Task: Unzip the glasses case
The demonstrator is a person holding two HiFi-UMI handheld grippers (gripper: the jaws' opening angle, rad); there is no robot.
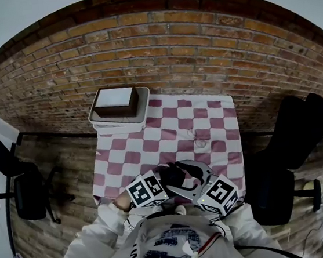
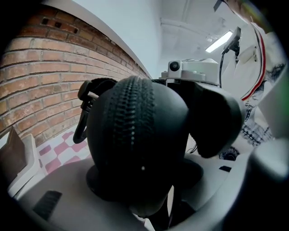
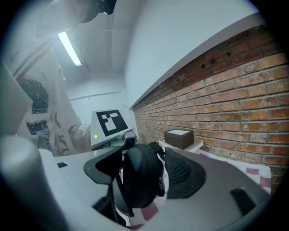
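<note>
Clamped on the glasses case [image 2: 135,135] w/ the left gripper [image 2: 144,182]: pads squeezing both flanks, zip teeth [image 2: 128,113] facing the cam. Spread wide on the right gripper [image 3: 144,173]: textured pad [image 3: 183,171] clear of the shell, opposite pad close but apparently not pressing, so gripping nothing, though straddling the case. Held in mid-air close to the body, over the near edge of the checked table [image 1: 173,130], not resting on it. Can't make out the zip pull in any view; only a dark clip loop [image 2: 82,122] hanging at the case's left side.

Likely trouble from here:
- Closing the right jaws on the shell rather than the pull: would only fight the left clamp, no zip travel.
- Grabbing the clip loop by mistake, being small, dark & prob. near the pull.
- Tugging along the zip against one clamp on a rounded shell: could twist the case or pop it out of the left pads, down to the table or lap.
- Squeezing across the seam too hard: may bind the teeth & jam the slider.

No hazard from the tray [image 1: 121,123] w/ its box [image 1: 114,99]: well apart, at the far left corner.
</note>
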